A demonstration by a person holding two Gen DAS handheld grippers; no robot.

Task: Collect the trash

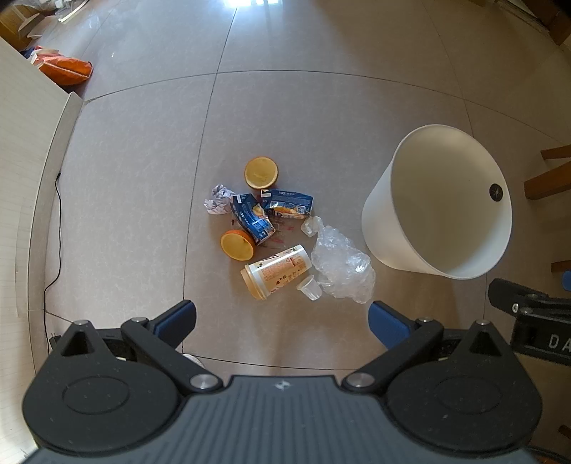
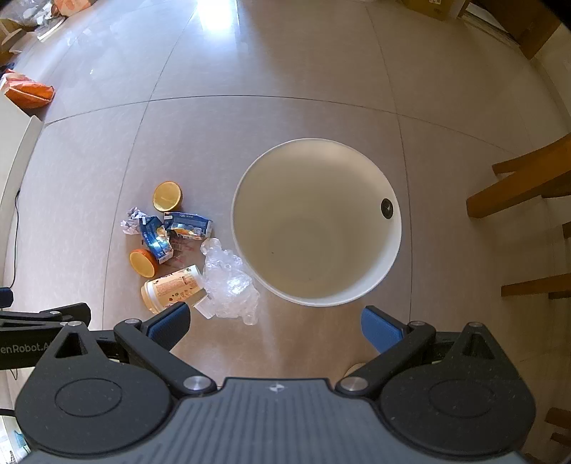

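Note:
A pile of trash lies on the tiled floor: two orange halves (image 1: 261, 172) (image 1: 237, 244), a crumpled paper ball (image 1: 218, 204), two flattened blue cartons (image 1: 288, 203) (image 1: 252, 218), an orange-printed cup on its side (image 1: 276, 271), a small clear cup (image 1: 309, 287) and crumpled clear plastic (image 1: 340, 264). A white bin (image 1: 442, 203) stands to its right, with nothing inside (image 2: 314, 228). My left gripper (image 1: 282, 321) hangs open high above the pile. My right gripper (image 2: 274, 323) is open above the bin's near rim, with the trash (image 2: 171, 282) to its left.
An orange bag (image 1: 67, 67) lies at the far left by a pale cabinet (image 1: 25, 150), with a black cable (image 1: 57, 221) along its base. Wooden chair legs (image 2: 517, 185) stand right of the bin. Cardboard boxes (image 2: 431, 7) sit far back.

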